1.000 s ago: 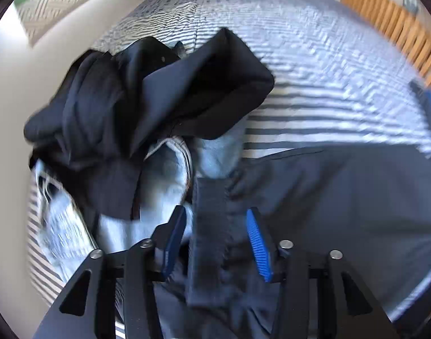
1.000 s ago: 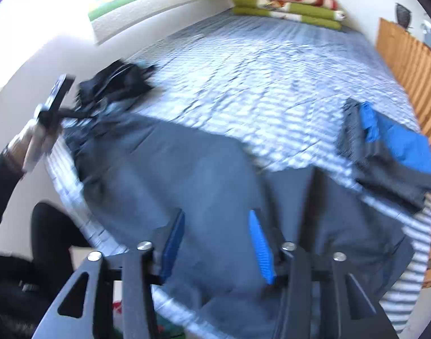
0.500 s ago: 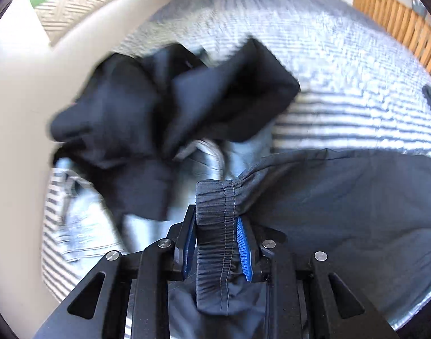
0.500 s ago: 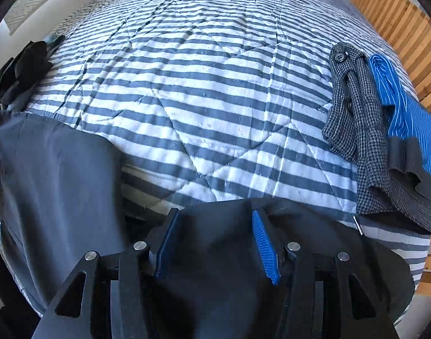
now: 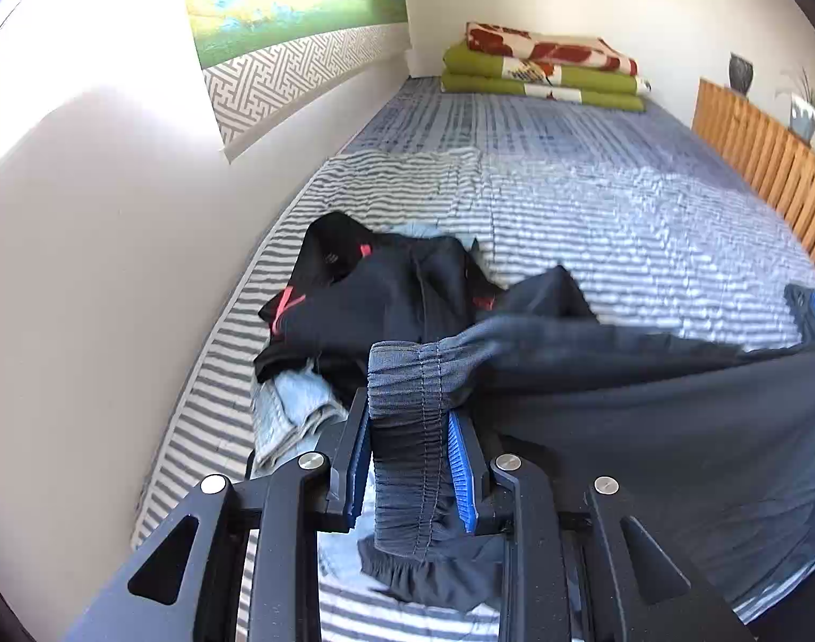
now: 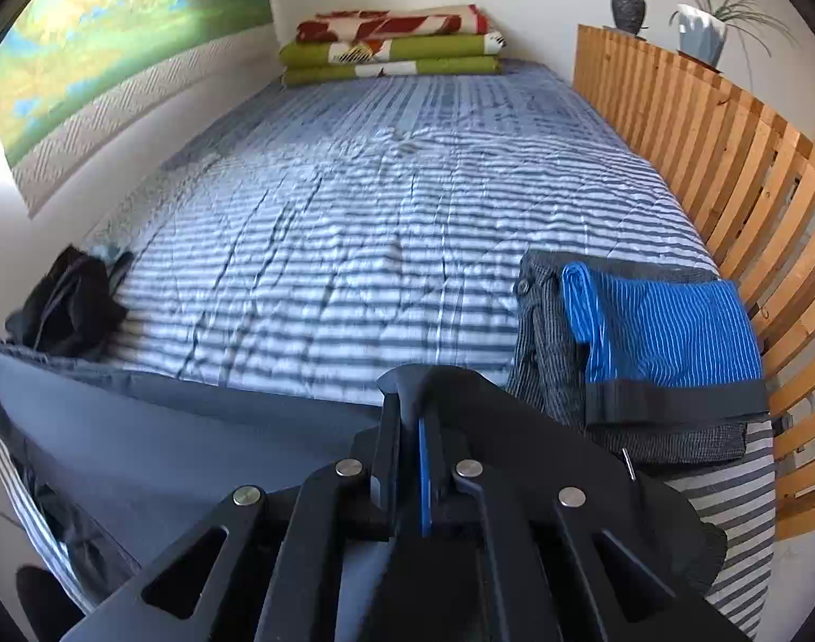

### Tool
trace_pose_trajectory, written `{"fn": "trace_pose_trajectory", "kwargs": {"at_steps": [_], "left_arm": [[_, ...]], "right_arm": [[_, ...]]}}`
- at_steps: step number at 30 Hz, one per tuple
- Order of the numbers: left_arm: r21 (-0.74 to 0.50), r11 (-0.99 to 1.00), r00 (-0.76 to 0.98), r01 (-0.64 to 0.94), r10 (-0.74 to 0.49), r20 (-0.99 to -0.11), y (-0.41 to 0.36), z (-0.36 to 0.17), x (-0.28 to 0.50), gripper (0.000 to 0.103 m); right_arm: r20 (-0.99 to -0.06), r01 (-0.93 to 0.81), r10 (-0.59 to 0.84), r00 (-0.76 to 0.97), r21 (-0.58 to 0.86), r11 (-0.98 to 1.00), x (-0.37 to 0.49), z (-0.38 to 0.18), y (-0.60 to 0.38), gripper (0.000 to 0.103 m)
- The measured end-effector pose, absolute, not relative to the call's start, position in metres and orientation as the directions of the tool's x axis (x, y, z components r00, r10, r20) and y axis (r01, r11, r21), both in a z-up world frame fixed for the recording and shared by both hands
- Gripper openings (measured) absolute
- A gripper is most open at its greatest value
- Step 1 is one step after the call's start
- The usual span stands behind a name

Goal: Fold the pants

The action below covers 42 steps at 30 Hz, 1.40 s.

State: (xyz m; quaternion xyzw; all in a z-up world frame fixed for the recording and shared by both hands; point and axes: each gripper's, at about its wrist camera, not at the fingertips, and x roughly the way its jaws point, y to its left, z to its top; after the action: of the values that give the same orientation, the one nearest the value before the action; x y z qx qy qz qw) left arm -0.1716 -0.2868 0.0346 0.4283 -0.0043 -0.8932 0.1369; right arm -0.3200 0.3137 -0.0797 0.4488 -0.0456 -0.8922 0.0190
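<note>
Dark grey pants point(image 5: 648, 417) hang stretched between my two grippers above the near edge of the striped bed point(image 5: 594, 203). My left gripper point(image 5: 410, 460) is shut on their gathered elastic waistband point(image 5: 407, 401), which stands up between the blue pads. In the right wrist view the same pants point(image 6: 156, 438) sag to the left, and my right gripper point(image 6: 415, 428) is shut on a fold of their fabric at the other end. The cloth covers most of the right fingers.
A heap of black and light denim clothes point(image 5: 375, 299) lies at the bed's left edge by the wall. A folded stack of checked and blue striped garments point(image 6: 643, 353) sits at the right beside the wooden slat rail point(image 6: 728, 176). Folded blankets point(image 6: 391, 48) lie at the far end.
Both grippers closed from open: the left on the waistband, then the right on the far end of the pants. Both have lifted, raising the pants off the bed.
</note>
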Motion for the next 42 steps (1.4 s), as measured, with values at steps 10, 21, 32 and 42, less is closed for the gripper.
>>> {"fn": "trace_pose_trajectory", "kwargs": {"at_steps": [10, 21, 32, 42], "left_arm": [[0.196, -0.944, -0.435, 0.266, -0.299, -0.849, -0.296, -0.034, -0.27, 0.036], [0.086, -0.936, -0.472, 0.342, -0.251, -0.845, -0.339, -0.024, -0.186, 0.043], [0.213, -0.965, -0.278, 0.151, -0.249, -0.928, -0.272, -0.124, -0.16, 0.068], [0.199, -0.954, -0.336, 0.225, -0.268, -0.903, -0.271, -0.094, -0.133, 0.025]], "right_arm": [[-0.865, -0.101, -0.011, -0.502, 0.071, -0.992, -0.392, -0.142, 0.295, 0.018], [-0.827, 0.05, -0.127, -0.547, 0.12, -0.992, -0.306, -0.094, 0.285, 0.025], [-0.885, 0.384, -0.263, -0.383, 0.106, -0.917, -0.172, -0.15, 0.196, 0.028], [-0.93, 0.644, -0.239, -0.279, 0.004, -0.765, -0.134, -0.197, 0.093, 0.04]]}}
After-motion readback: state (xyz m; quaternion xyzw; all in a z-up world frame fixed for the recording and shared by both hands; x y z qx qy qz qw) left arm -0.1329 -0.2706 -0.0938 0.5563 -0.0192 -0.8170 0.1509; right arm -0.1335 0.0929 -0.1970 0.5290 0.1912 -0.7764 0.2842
